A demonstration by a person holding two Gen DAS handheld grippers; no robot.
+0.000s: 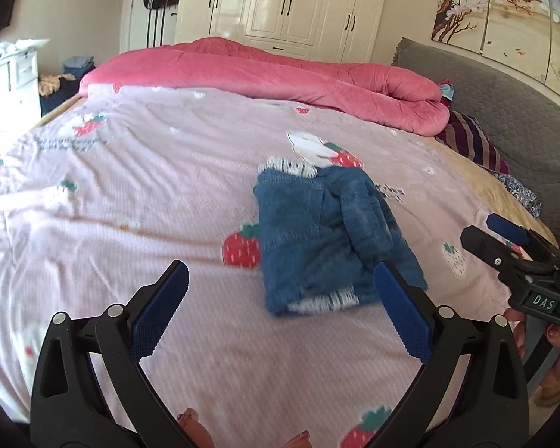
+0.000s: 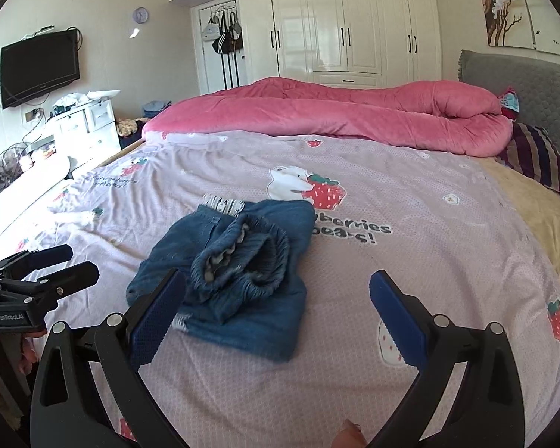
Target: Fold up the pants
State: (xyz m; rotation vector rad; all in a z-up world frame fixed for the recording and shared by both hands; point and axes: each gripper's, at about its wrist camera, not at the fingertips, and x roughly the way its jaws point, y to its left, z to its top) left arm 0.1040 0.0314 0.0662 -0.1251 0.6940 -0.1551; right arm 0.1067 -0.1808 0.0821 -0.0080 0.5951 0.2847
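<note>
Left gripper wide open, empty; folded pants just beyond right fingertip, perhaps touching. Right gripper wide open, empty; pants beyond left fingertip.

White wardrobe, wall-mounted TV, white dresser, grey headboard, daylight

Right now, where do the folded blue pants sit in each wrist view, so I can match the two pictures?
Left wrist view: the pants lie right of centre on the bed sheet, by the right finger of the open left tool.
Right wrist view: the pants lie left of centre, by the left finger of the open right tool.
Shared landmark: the pink quilt rolled along the far side.
</note>
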